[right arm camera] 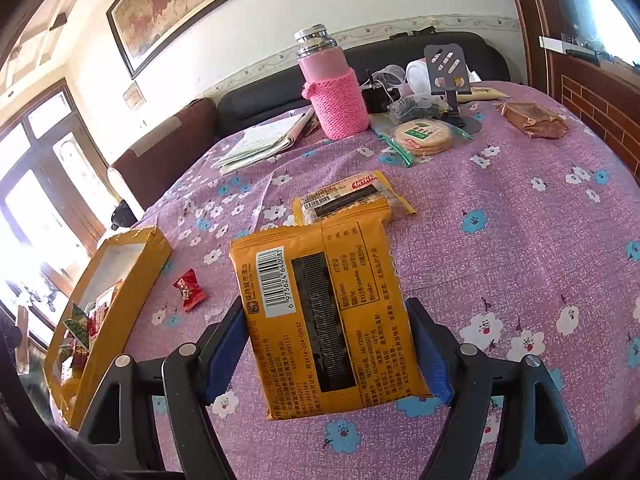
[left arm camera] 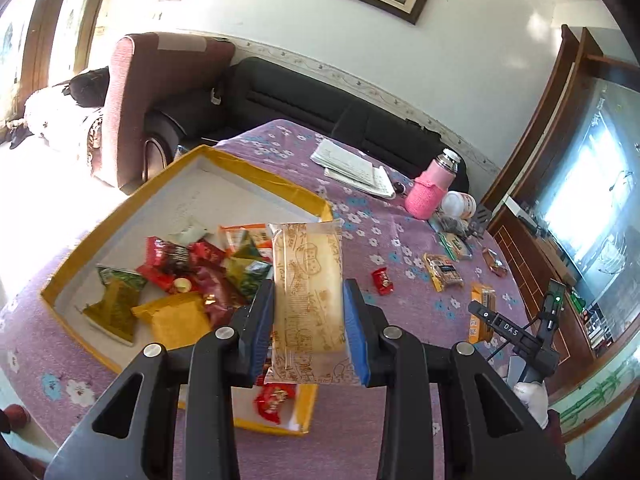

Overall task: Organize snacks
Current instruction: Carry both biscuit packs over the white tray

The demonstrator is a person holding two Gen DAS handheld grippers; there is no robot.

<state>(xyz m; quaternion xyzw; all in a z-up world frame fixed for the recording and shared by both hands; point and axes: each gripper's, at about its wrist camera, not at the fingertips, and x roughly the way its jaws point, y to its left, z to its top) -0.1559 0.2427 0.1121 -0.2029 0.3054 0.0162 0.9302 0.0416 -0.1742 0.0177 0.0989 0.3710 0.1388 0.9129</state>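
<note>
My left gripper [left arm camera: 308,316] is shut on a pale bread packet [left arm camera: 307,300], held upright over the near right corner of a yellow-rimmed box [left arm camera: 256,168]. Several snack packets [left arm camera: 176,276] lie inside that box. In the right wrist view my right gripper [right arm camera: 326,344] is shut on an orange snack packet [right arm camera: 320,320] with a barcode, lifted above the purple flowered tablecloth [right arm camera: 500,248]. The box [right arm camera: 132,264] lies to its left. Loose on the cloth are a red candy [right arm camera: 189,285], another orange packet [right arm camera: 352,196], a round cracker pack [right arm camera: 424,136] and a brown packet [right arm camera: 532,118].
A pink knitted flask [right arm camera: 336,92], papers [right arm camera: 264,140], a phone stand [right arm camera: 448,68] and cups crowd the table's far side. A dark sofa [left arm camera: 304,92] and a red armchair [left arm camera: 160,80] stand behind. The right gripper's body [left arm camera: 516,332] shows at the right of the left wrist view.
</note>
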